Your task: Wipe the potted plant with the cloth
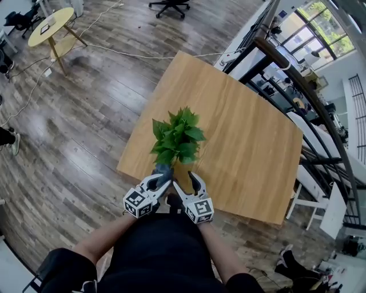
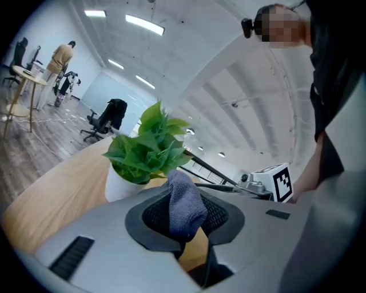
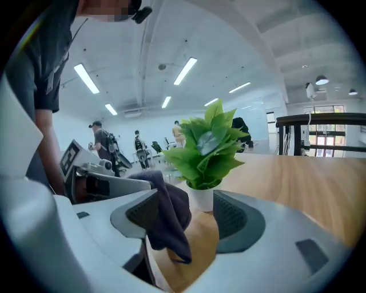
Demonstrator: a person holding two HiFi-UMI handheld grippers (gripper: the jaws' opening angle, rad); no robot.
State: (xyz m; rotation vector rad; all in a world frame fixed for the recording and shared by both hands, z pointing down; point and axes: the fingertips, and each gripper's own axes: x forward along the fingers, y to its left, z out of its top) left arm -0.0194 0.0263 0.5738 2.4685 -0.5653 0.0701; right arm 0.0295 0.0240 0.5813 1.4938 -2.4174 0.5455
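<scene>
A leafy green plant [image 1: 178, 137] in a white pot [image 2: 119, 184] stands near the front left edge of the wooden table [image 1: 246, 143]. Just in front of it, my left gripper [image 1: 162, 174] is shut on a grey-blue cloth [image 1: 163, 170]; in the left gripper view the cloth [image 2: 184, 206] bulges up between the jaws. Beside it on the right, my right gripper [image 1: 184, 179] stands open. In the right gripper view the cloth [image 3: 167, 216] hangs against that gripper's left jaw, and the plant [image 3: 207, 150] stands straight ahead of it.
The table's front edge [image 1: 171, 191] runs right under both grippers. A black railing [image 1: 297, 80] borders the table's far right side. A small round yellow table [image 1: 51, 26] and an office chair [image 1: 170, 6] stand on the wooden floor far off. People stand in the background [image 3: 102, 143].
</scene>
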